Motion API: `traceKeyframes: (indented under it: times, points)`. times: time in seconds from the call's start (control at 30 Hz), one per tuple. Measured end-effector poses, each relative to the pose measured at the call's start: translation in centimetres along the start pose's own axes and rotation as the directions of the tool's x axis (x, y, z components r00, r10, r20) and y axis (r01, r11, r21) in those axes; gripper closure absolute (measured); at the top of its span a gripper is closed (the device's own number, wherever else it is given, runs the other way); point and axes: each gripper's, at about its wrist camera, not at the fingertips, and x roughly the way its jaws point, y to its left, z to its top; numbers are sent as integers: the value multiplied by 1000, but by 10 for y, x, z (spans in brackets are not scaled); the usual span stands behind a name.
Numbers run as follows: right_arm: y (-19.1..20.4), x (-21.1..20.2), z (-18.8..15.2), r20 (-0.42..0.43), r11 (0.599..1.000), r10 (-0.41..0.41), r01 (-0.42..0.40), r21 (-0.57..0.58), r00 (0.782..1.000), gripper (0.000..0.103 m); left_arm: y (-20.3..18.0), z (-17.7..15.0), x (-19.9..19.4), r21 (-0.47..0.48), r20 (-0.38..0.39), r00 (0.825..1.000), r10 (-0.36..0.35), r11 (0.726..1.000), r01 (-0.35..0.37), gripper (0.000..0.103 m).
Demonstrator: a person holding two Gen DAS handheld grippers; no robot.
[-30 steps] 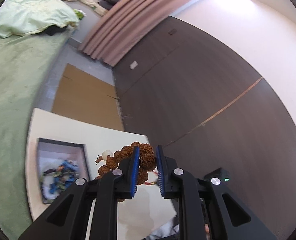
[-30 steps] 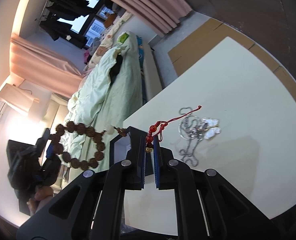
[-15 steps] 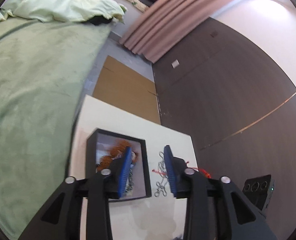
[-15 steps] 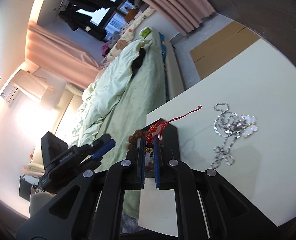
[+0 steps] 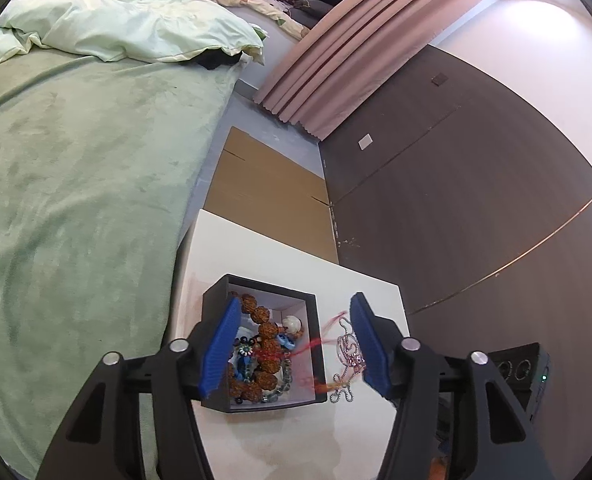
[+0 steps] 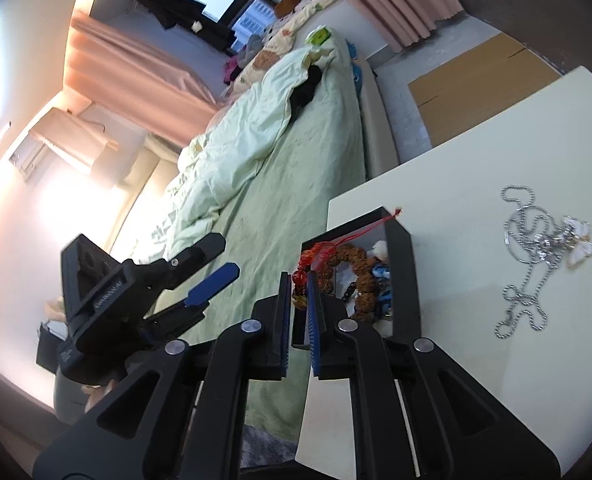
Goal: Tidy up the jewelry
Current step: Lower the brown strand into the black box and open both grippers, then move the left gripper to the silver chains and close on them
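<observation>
With the left gripper spread empty above the black box, the right gripper pinches the red-corded charm over it, whose trailing cord risks snagging the rim.

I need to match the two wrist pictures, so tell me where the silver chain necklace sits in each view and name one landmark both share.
Left wrist: silver chain necklace lies low and right of centre on the white table, right of the black box, partly behind the right finger.
Right wrist: it lies at the right edge, on the table, apart from the box.
Shared landmark: the black box holding the brown bead bracelet.
</observation>
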Motion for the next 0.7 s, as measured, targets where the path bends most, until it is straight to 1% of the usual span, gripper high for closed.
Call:
traceKeyframes:
  times: [0.03,0.07,0.1,0.2,0.4,0.7]
  points:
    - [-3,-1,0,5,1000,-9,9,12,1000,50,1,1,1,-1,-1,1000,2,1000,-2,47]
    - [-4,-4,-1,24,1000,-18,18,18,1000,44,2,1,1,-1,-1,1000,2,1000,-2,47]
    - [-6,-8,0,41,999,-25,24,22,999,40,2,0,1,-2,-2,1000,2,1000,-2,47]
    - [-13,-20,3,58,999,-16,13,44,998,40,0,0,3,-1,-4,1000,3,1000,-3,47]
    - [-26,-38,3,75,997,-66,62,55,995,40,-11,-7,9,15,-22,1000,-9,1000,10,47]
    - [-35,-70,-1,102,994,-86,79,74,991,40,-41,-26,32,92,-62,998,-12,996,17,47]
